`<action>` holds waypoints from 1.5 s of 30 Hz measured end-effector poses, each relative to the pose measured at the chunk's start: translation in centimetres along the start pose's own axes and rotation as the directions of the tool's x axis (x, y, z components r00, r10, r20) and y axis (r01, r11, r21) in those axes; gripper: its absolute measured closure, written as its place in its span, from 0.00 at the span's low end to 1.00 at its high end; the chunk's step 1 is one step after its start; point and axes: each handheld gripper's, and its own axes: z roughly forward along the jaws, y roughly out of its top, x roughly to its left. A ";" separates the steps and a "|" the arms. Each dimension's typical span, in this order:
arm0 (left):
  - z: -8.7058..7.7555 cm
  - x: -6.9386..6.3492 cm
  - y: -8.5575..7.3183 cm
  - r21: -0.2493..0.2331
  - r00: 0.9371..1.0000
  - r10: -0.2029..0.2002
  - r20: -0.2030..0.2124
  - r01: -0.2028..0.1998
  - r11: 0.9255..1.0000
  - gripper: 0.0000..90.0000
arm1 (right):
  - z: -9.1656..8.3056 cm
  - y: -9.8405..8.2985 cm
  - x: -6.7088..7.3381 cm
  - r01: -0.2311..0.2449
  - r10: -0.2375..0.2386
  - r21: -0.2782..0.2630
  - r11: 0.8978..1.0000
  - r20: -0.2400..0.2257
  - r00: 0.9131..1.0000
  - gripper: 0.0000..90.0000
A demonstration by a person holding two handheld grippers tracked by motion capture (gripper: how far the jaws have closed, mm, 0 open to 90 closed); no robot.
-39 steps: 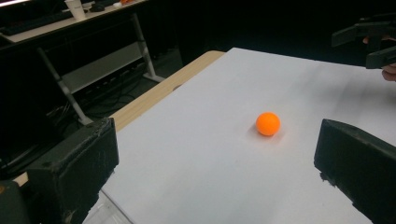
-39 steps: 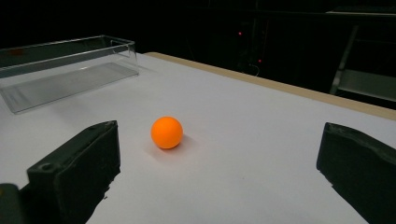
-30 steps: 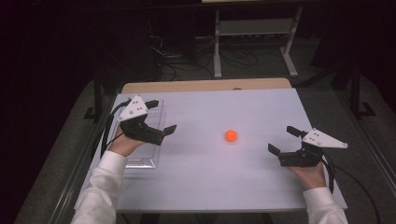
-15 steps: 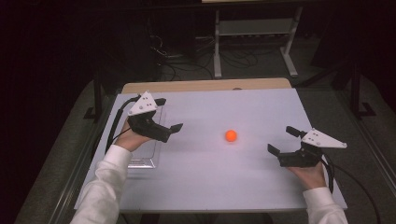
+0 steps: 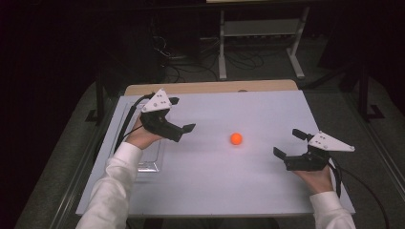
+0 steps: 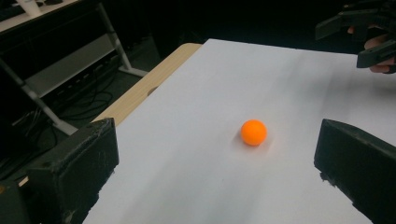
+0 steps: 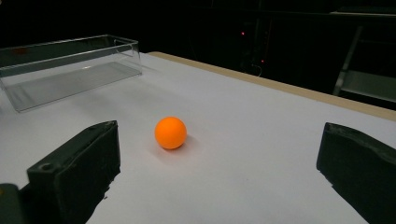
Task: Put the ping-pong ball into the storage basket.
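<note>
Orange ball sits alone on the white table surface, roughly midway between your two grippers and touching neither. Your left gripper is held above the table at the left side, over the inner edge of the clear plastic tray, with its jaws spread wide and nothing between them. In the left gripper view the orange ball lies ahead of the jaws, inside the line of the gap but well beyond the tips. Your right gripper is held low at the right side of the table, jaws likewise fully apart and empty, pointing toward the ball. In the right gripper view the orange ball rests ahead of the jaws, nearer the left-hand jaw of that view, and the clear plastic tray stands empty beyond it on the far side of the table. A wooden edge borders the white surface at the back.
</note>
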 end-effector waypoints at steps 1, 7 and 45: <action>0.2 0.0 0.1 0.006 1.000 0.003 0.005 -0.003 1.000 0.00 | 0.0 0.0 0.0 0.000 0.000 0.000 1.000 0.000 1.000 0.00; 1.8 -0.3 -0.3 0.040 0.999 0.012 0.038 -0.013 0.999 0.00 | -0.3 0.1 0.0 -0.006 0.006 -0.013 1.000 0.001 1.000 0.00; 8.1 -0.9 2.5 0.146 0.987 0.069 0.142 -0.089 0.985 0.00 | -0.5 0.2 0.3 -0.006 0.006 -0.027 1.000 -0.009 1.000 0.00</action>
